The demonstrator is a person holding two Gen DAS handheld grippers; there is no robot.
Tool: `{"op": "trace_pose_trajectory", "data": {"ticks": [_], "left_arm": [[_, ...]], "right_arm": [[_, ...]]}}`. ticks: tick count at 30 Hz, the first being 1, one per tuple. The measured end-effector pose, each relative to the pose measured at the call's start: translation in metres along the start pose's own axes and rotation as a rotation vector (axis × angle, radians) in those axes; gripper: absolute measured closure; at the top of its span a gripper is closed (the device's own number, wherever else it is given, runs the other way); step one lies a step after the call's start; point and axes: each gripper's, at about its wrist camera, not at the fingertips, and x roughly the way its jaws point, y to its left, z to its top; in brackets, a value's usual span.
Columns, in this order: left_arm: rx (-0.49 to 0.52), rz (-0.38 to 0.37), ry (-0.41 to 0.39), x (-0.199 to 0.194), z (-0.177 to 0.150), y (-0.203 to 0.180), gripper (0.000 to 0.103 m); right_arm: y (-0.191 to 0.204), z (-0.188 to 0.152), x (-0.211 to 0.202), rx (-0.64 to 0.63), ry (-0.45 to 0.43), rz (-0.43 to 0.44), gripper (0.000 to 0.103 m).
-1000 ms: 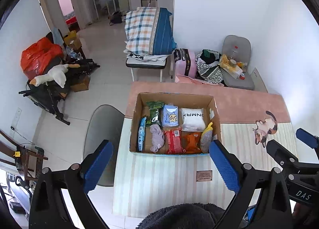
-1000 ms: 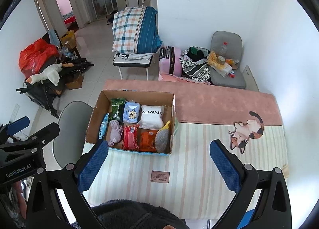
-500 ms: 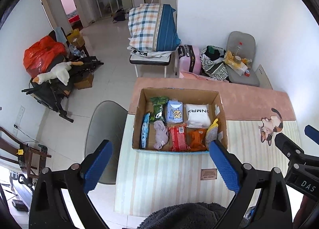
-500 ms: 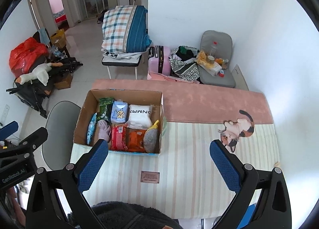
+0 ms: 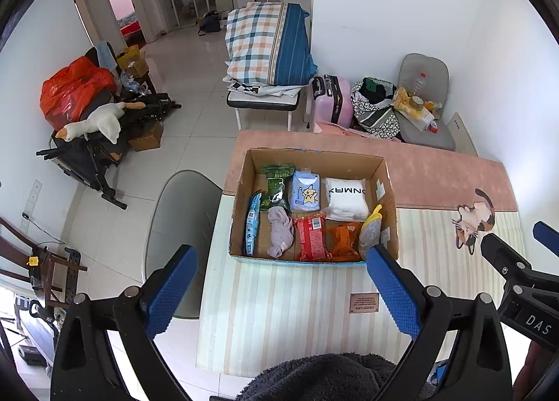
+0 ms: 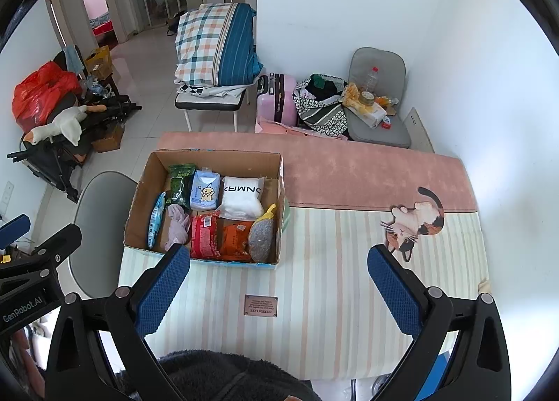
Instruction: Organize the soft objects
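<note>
An open cardboard box stands on the striped table mat. It holds soft packs: a white pack, a light blue tissue pack, a green pack, a red pack, an orange pack, a lilac cloth and a grey-yellow sponge. My left gripper is open and empty, high above the box's near side. My right gripper is open and empty above the mat, right of the box.
A grey chair stands at the table's left edge. A pink runner covers the table's far part, with a cat figure on the mat. Beyond are a pink suitcase, a cluttered grey chair and a bench with bedding.
Both grippers have drifted a little, so the box sits slightly lower and more to the left in the views. Both stay open and empty. Nothing in the box has moved.
</note>
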Motion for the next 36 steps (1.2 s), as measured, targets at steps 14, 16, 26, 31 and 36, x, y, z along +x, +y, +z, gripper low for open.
{"op": "trace_pose_trajectory", "data": {"ticks": [14, 16, 26, 31, 36], "left_arm": [[-0.006, 0.001, 0.01, -0.001, -0.005, -0.005, 0.004], [-0.006, -0.001, 0.012, -0.001, -0.005, -0.004, 0.004], [-0.008, 0.0, 0.012, -0.001, -0.006, -0.005, 0.004], [-0.007, 0.002, 0.01, -0.001, -0.006, -0.004, 0.004], [-0.014, 0.005, 0.007, -0.003, -0.008, -0.006, 0.004]], "right_arm": [[-0.004, -0.003, -0.003, -0.008, 0.001, -0.007, 0.0], [-0.005, -0.004, -0.005, -0.011, 0.001, -0.006, 0.0], [-0.008, -0.009, -0.009, -0.019, -0.001, -0.003, 0.0], [-0.008, -0.01, -0.011, -0.028, 0.0, -0.005, 0.0], [-0.009, -0.01, -0.012, -0.035, -0.001, -0.004, 0.0]]}}
